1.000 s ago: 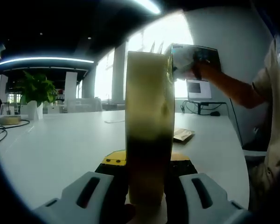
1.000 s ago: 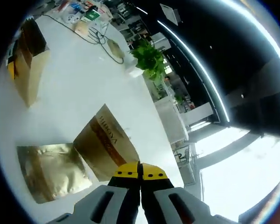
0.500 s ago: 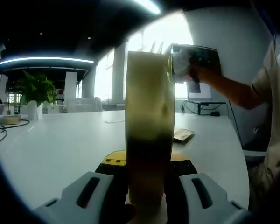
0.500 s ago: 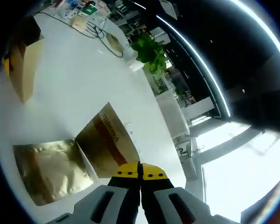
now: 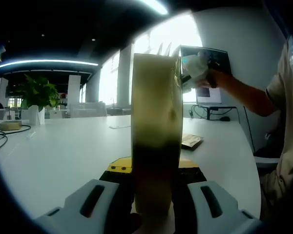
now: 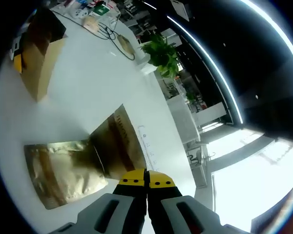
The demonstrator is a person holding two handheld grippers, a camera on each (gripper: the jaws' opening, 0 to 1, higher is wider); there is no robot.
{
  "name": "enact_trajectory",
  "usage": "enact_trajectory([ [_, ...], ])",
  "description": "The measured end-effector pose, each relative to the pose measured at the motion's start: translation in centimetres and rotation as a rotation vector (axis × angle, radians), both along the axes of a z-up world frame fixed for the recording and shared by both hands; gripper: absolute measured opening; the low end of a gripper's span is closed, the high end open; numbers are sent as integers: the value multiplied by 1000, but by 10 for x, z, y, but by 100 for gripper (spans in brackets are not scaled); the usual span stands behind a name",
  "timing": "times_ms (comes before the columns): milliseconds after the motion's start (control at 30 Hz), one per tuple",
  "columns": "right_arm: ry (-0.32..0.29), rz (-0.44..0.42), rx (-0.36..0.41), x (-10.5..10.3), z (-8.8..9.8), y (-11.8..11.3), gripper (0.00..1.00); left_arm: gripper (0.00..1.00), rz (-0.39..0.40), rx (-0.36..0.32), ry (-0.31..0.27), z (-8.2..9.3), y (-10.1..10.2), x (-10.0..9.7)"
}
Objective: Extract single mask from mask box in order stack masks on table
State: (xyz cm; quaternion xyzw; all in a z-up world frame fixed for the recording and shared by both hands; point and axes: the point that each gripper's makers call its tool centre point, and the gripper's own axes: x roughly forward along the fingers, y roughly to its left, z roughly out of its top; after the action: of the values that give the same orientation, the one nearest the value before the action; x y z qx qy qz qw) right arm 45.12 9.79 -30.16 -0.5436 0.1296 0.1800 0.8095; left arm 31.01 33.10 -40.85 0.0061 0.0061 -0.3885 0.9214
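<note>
In the left gripper view my left gripper (image 5: 151, 183) is shut on the tall gold mask box (image 5: 155, 131), which stands upright and edge-on between the jaws. The right gripper (image 5: 195, 67) hangs in a hand past the box's top right. In the right gripper view my right gripper (image 6: 146, 179) is shut, and a gold mask packet (image 6: 119, 144) with brown lettering runs out from its tips, tilted over the table. A second gold packet (image 6: 61, 170) lies flat on the white table (image 6: 83, 97) just beside and partly under it. The mask box (image 6: 39, 58) stands further off.
A potted plant (image 5: 36, 92) and a coiled cable (image 5: 7, 127) sit at the table's far left. A gold packet (image 5: 191, 141) lies right of the box. A monitor (image 5: 207, 92) stands behind it. A person's arm and torso (image 5: 283, 112) fill the right side. Small items clutter the far table end (image 6: 95, 12).
The right gripper view has swung a little. The lettered packet now looks narrower and overlaps the flat packet's edge. In the left gripper view the hand has shifted slightly right; the box is unmoved.
</note>
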Motion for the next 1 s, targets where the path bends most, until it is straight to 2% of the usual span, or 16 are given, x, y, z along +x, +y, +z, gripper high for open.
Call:
enact_trajectory([
  [567,15,26,13,-32,-8,2,0,19,1,1,0,0,1,-1],
  [1000,24,24,35,-64,-29,-5,0,19,2,2,-1,-1,1,0],
])
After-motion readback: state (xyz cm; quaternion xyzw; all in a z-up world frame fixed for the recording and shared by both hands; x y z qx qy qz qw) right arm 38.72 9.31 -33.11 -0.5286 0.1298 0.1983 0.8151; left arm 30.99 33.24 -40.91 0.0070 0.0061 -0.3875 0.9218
